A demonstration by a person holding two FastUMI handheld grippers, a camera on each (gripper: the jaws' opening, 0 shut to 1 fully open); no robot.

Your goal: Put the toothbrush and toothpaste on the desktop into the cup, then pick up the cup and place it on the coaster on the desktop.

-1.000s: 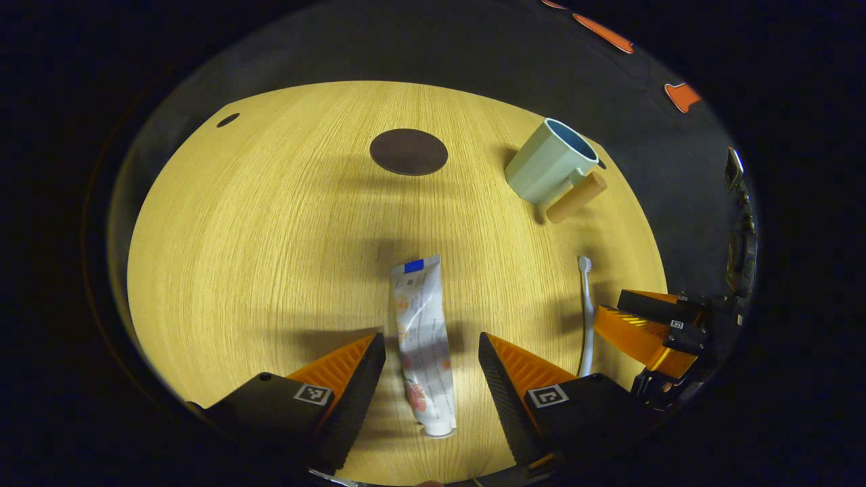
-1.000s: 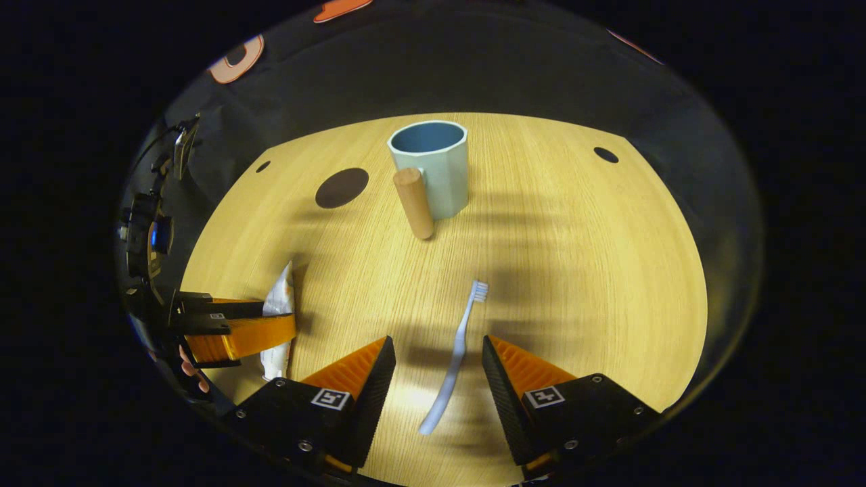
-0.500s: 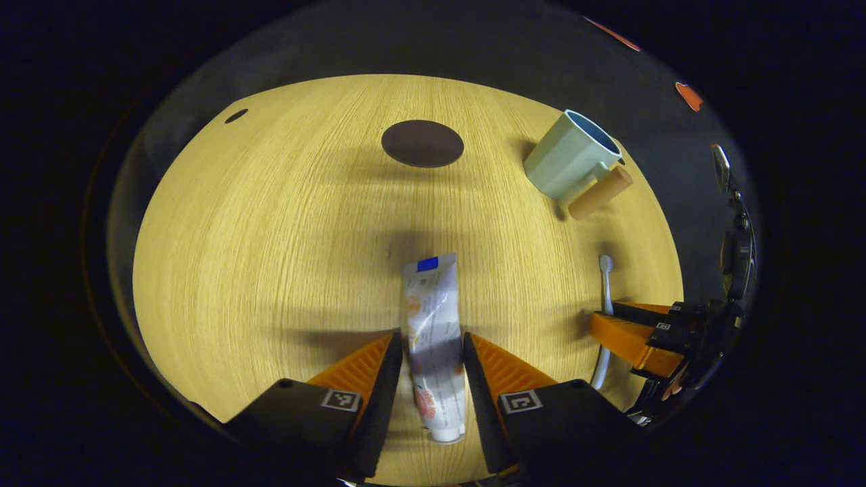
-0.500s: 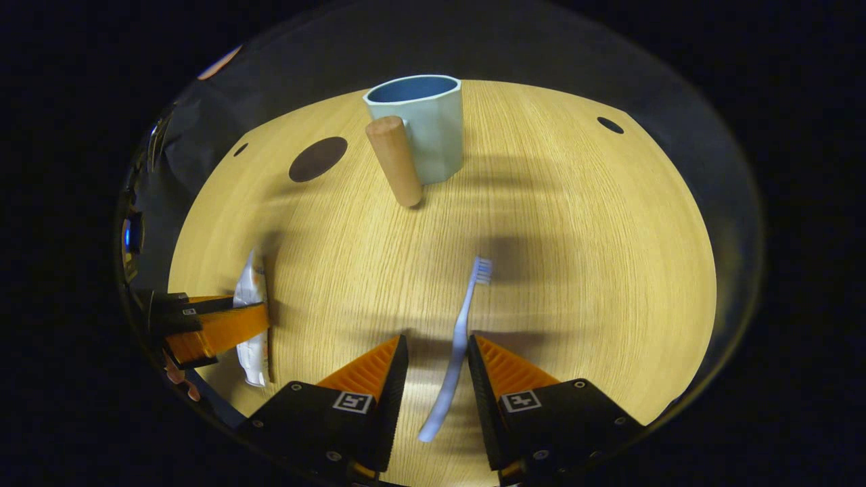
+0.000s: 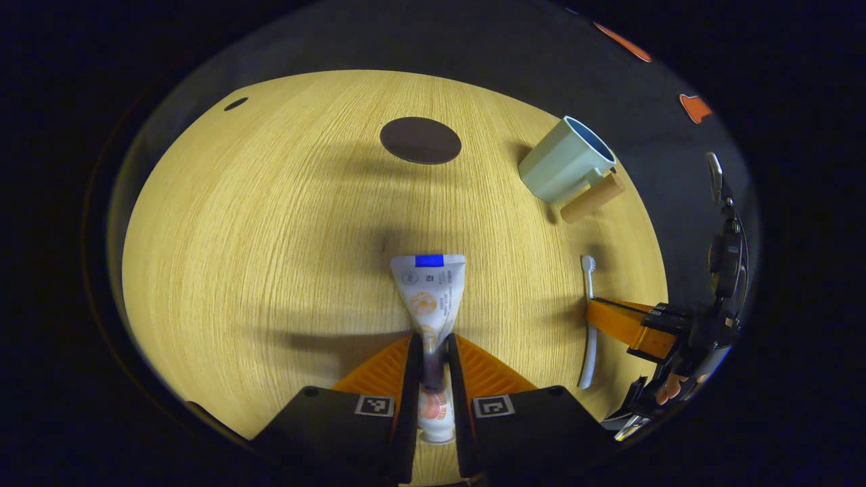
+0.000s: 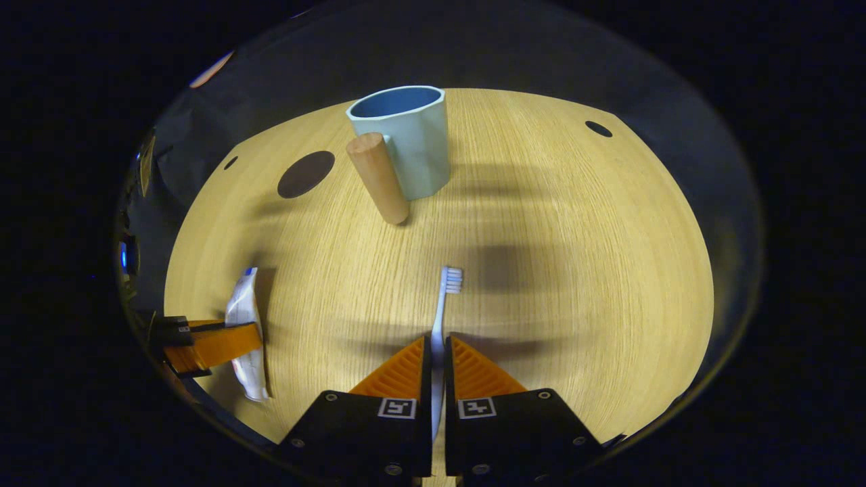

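Observation:
In the left gripper view my left gripper (image 5: 431, 352) is shut on the white toothpaste tube (image 5: 429, 292), which lies on the wooden desktop (image 5: 257, 223) with its crimped end pointing away. In the right gripper view my right gripper (image 6: 437, 352) is shut on the handle of the pale toothbrush (image 6: 444, 297), bristles pointing toward the cup. The light green cup (image 6: 406, 138) with a wooden handle (image 6: 376, 177) stands upright beyond it. A dark round coaster (image 5: 420, 141) lies farther back. The right gripper (image 5: 626, 325) and toothbrush (image 5: 589, 318) show at the right of the left gripper view.
The cup (image 5: 565, 161) stands near the desktop's right edge in the left gripper view. The left gripper (image 6: 210, 345) with the toothpaste tube (image 6: 245, 331) shows at the left of the right gripper view, with the coaster (image 6: 305, 174) left of the cup. Small dark holes (image 6: 598, 128) mark the desktop's far corners.
Both grippers went from open to shut: the left closed on the toothpaste tube, the right on the toothbrush handle. The tube and brush turned to line up with the fingers.

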